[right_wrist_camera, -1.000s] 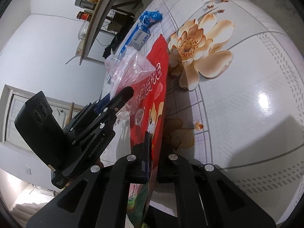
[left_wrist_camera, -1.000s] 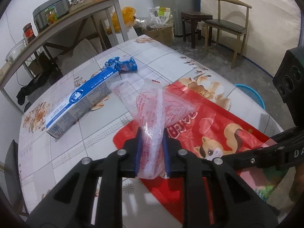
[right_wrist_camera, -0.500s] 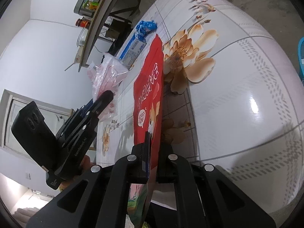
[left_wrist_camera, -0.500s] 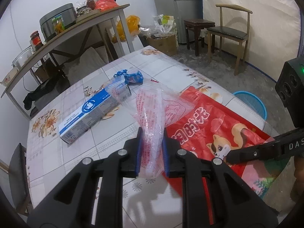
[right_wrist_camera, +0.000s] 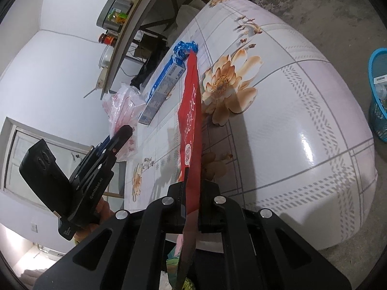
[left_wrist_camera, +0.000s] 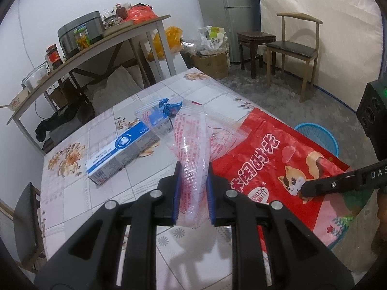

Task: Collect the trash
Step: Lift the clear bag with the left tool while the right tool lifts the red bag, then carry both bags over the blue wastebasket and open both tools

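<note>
My left gripper [left_wrist_camera: 193,193] is shut on a clear plastic bag with red print [left_wrist_camera: 191,142] and holds it above the table. My right gripper [right_wrist_camera: 192,195] is shut on the edge of a large red snack bag [right_wrist_camera: 192,111], lifted edge-on over the table; it also shows in the left wrist view [left_wrist_camera: 278,166]. A blue and white carton [left_wrist_camera: 125,149] and a crumpled blue wrapper [left_wrist_camera: 169,107] lie on the floral table [left_wrist_camera: 72,205]. A blue trash basket [left_wrist_camera: 316,136] stands on the floor past the table's right edge.
A long shelf table [left_wrist_camera: 96,48] with jars and a cooker stands behind. A wooden chair [left_wrist_camera: 295,48], a stool [left_wrist_camera: 254,38] and cardboard boxes [left_wrist_camera: 210,62] stand on the floor at the back. The basket also shows in the right wrist view [right_wrist_camera: 377,91].
Both grippers have risen and pulled back from the table, each keeping its bag. The red bag has lifted off the table surface.
</note>
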A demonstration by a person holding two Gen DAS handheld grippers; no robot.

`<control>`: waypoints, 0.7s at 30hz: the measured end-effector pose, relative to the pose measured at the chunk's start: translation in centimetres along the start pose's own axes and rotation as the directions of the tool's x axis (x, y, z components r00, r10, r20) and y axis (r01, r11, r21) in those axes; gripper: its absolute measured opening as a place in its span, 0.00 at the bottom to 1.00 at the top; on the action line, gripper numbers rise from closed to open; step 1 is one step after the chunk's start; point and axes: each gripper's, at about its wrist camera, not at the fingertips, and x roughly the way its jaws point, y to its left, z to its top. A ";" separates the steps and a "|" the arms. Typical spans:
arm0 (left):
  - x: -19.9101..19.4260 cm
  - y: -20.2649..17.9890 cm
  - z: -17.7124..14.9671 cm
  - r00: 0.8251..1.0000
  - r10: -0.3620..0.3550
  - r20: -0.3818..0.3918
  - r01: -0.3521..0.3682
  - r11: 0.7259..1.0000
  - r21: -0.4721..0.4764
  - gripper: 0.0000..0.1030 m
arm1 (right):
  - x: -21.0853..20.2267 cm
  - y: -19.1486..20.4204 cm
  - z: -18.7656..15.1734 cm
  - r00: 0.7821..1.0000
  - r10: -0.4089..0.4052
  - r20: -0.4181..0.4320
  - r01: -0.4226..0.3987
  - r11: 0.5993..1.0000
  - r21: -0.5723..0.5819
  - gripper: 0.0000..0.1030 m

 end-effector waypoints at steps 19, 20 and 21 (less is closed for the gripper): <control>-2.1 -0.7 0.7 1.000 0.011 0.028 -0.011 1.000 0.009 0.16 | -3.4 -0.2 -0.3 0.997 0.019 0.076 -0.020 1.000 0.000 0.03; -2.2 -0.8 0.8 1.000 0.011 0.029 -0.011 1.000 0.010 0.16 | -3.8 -0.3 -0.3 0.996 0.021 0.085 -0.021 1.000 0.001 0.03; -2.3 -1.0 0.9 0.999 0.011 0.031 -0.012 1.000 0.012 0.16 | -4.0 -0.4 -0.3 0.996 0.022 0.090 -0.022 1.000 0.001 0.03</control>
